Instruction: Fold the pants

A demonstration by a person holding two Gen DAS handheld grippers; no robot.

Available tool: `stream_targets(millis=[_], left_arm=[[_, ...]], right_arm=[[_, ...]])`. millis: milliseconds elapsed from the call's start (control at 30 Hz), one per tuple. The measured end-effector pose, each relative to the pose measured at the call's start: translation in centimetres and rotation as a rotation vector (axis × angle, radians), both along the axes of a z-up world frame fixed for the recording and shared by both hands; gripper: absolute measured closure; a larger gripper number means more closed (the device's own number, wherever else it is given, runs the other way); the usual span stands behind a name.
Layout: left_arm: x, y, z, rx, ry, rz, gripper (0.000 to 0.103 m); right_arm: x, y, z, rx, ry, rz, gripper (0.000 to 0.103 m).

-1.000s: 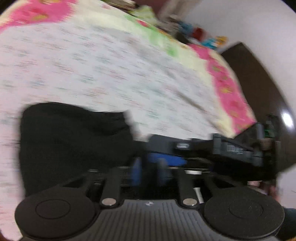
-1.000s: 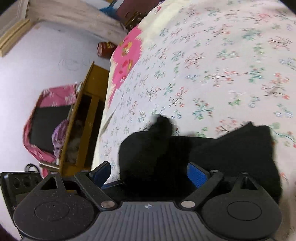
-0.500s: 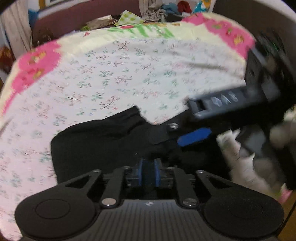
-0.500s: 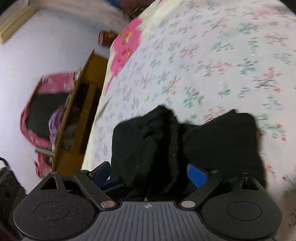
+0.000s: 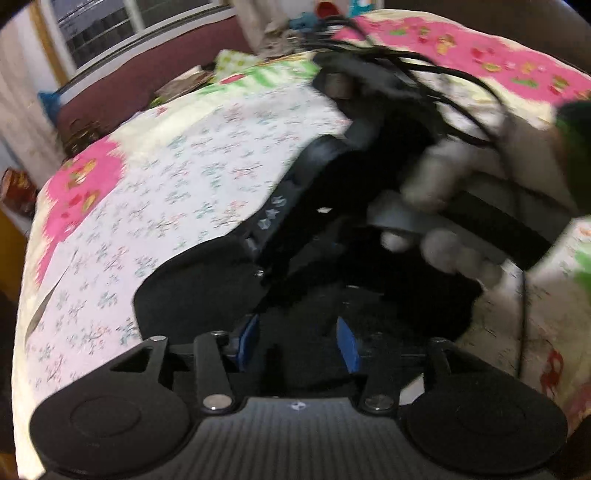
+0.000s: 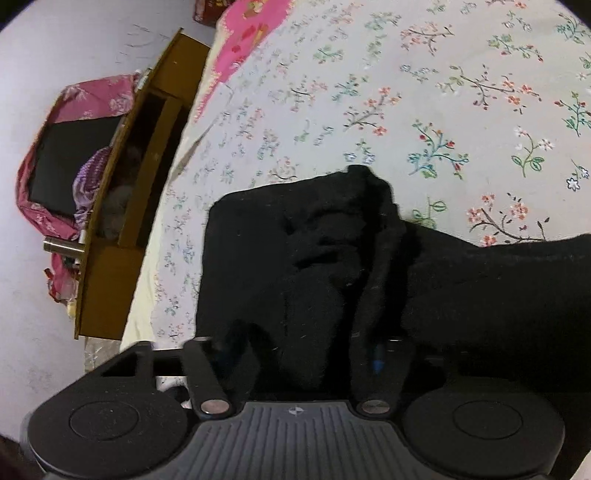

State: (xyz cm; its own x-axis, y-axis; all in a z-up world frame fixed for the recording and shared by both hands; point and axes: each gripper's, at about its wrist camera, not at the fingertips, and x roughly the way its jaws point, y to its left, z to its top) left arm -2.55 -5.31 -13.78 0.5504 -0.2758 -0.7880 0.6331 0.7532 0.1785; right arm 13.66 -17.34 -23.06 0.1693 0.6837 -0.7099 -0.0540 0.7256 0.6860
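Observation:
The black pants [image 6: 332, 258] lie folded in a bunch on the flowered bedsheet [image 6: 443, 92]. In the left wrist view they show as a dark heap [image 5: 192, 288]. My left gripper [image 5: 299, 343] is open, its blue pads [image 5: 347, 345] apart just over the pants. My right gripper [image 6: 303, 354] stands over the cloth, its blue pads [image 6: 376, 360] apart with a fold of pants bulging between them. The right gripper's body and the gloved hand [image 5: 443, 229] holding it cross the left wrist view.
The bed edge runs along the left in the right wrist view, with a wooden shelf unit [image 6: 122, 206] and a pink bag [image 6: 66, 147] beside it. A window [image 5: 129, 33] and piled clutter [image 5: 288, 33] lie beyond the bed's far end.
My left gripper has opened and let go of the pants. My right gripper has moved down and closer over the bunched pants, and its pads have come closer together.

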Motion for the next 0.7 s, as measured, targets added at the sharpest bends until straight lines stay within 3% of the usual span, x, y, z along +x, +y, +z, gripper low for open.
stream_targets(millis=[100,167,200,233,300,367,400,467,500,533,600,700], left_arm=[[-1.0,-1.0,-0.3,0.011,-0.008,-0.052,0.040],[-1.0,-2.1,-0.8,0.039,-0.020,-0.034,0.031],[-0.7,-2.8,-1.6,0.091,-0.032,-0.009,0.021],[-0.4,-3.5,-2.5,0.148,-0.046,0.009,0.017],[0.3,-4.4,-4.1,0.233,-0.081,0.028,0.017],[1.1,-4.6,-4.5,0.219,-0.056,0.047,0.024],[1.7,-4.5,-4.4,0.184,-0.016,0.067,0.034],[2.4,-4.5,-4.2,0.141,0.042,0.097,0.043],[2.5,-4.5,-4.2,0.137,0.054,0.100,0.048],[2.6,-4.6,-4.0,0.134,0.063,0.100,0.051],[2.9,-4.3,-3.1,0.097,0.082,0.116,0.054],[2.9,-3.9,-1.4,0.040,0.085,0.113,0.056]], right_arm=[[0.2,-0.9,0.0,0.016,0.028,-0.010,0.075],[0.2,-1.6,-0.1,0.035,0.046,-0.014,0.080],[0.2,-1.7,-0.1,0.037,0.050,-0.012,0.081],[0.3,-1.7,-0.2,0.033,0.055,-0.009,0.081],[0.4,-1.6,-0.4,0.034,0.066,-0.002,0.079],[0.6,-1.3,-0.5,0.057,0.085,0.012,0.071],[0.8,-1.1,-0.7,0.075,0.093,0.024,0.063],[1.0,-0.9,-1.1,0.102,0.102,0.031,0.060],[1.0,-0.7,-1.2,0.097,0.098,0.030,0.068],[1.0,-0.6,-1.2,0.085,0.094,0.034,0.083],[0.6,-0.9,-0.8,0.070,0.077,0.028,0.096],[0.0,-2.6,0.7,0.127,0.052,-0.010,0.101]])
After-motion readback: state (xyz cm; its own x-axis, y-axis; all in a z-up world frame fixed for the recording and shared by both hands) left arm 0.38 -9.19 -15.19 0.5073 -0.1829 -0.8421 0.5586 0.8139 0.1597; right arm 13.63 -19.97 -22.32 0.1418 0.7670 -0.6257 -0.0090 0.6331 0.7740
